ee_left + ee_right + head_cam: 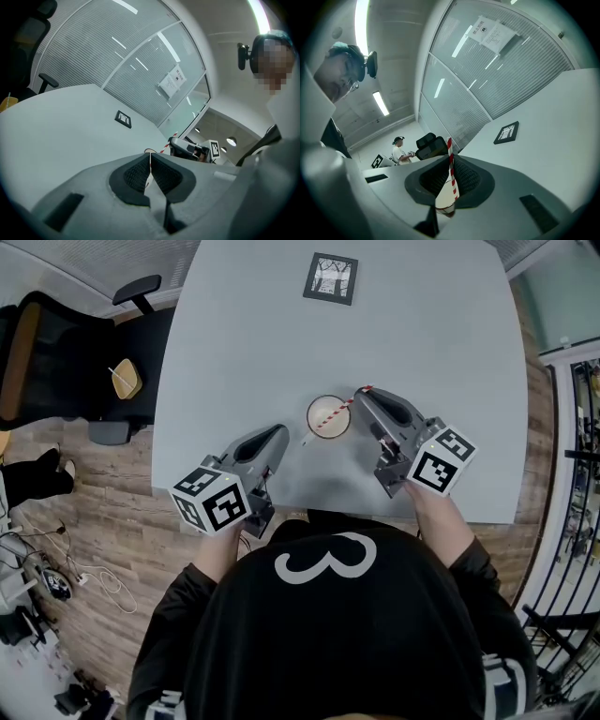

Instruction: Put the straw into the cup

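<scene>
Looking at this, the right gripper (364,395) is clamped on the red-and-white striped straw (349,405), just right of the paper cup (322,414). The straw slants across the cup's mouth, and its lower end seems to reach the near-left rim (can't tell if it's actually inside). The left gripper (281,433) sits just left of the cup with its jaws pinched together, and I can't make out anything in them. Biggest risk imo: nothing is steadying the cup, so a slanted straw pushing on the rim could tip it or slide it away. The straw might also swivel in the pads, since it's held near one end. The right gripper view shows the pinch with the cup right under the jaws. Only the head view shows how the straw lies across the cup.
</scene>
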